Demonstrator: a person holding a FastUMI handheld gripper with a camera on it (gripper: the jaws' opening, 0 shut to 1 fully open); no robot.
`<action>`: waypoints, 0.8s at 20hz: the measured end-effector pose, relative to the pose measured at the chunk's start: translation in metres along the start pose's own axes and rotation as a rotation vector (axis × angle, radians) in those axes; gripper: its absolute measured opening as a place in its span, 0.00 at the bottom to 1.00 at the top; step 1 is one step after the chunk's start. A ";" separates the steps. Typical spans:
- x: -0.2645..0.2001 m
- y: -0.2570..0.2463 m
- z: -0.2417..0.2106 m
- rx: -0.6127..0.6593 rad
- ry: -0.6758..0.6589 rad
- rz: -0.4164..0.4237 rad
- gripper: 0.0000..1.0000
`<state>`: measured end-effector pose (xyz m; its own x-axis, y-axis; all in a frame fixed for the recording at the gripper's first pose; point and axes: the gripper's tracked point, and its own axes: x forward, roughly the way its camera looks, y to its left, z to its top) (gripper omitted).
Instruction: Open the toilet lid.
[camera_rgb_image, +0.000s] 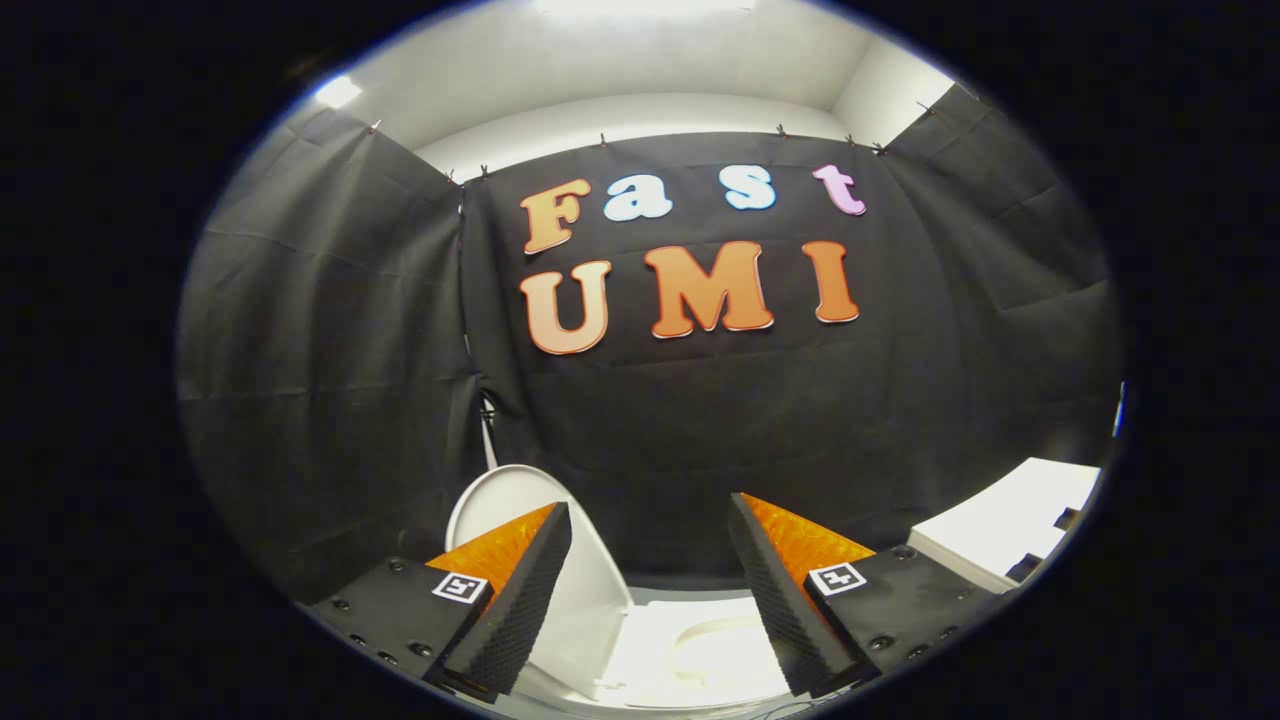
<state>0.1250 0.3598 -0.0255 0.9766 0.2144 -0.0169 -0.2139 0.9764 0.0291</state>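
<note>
The white toilet lid (510, 495) stands raised, leaning back against the black cloth behind the left finger, which covers part of it. Below and between the fingers lies the white seat and bowl opening (700, 650). My gripper (650, 515) hovers above the toilet with its fingers wide apart and nothing between them. It touches neither lid nor seat.
Black cloth walls close the booth on three sides. A white box-like surface (1010, 520) stands beyond the right finger. A thin white pipe (488, 430) runs up the cloth seam above the lid.
</note>
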 end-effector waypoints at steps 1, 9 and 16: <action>-0.005 -0.017 0.008 -0.016 -0.006 -0.014 1.00; -0.045 -0.121 0.056 -0.064 -0.035 -0.090 0.99; -0.066 -0.157 0.080 -0.064 -0.040 -0.084 0.99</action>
<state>0.0962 0.1900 0.0511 0.9910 0.1319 0.0229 -0.1311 0.9908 -0.0346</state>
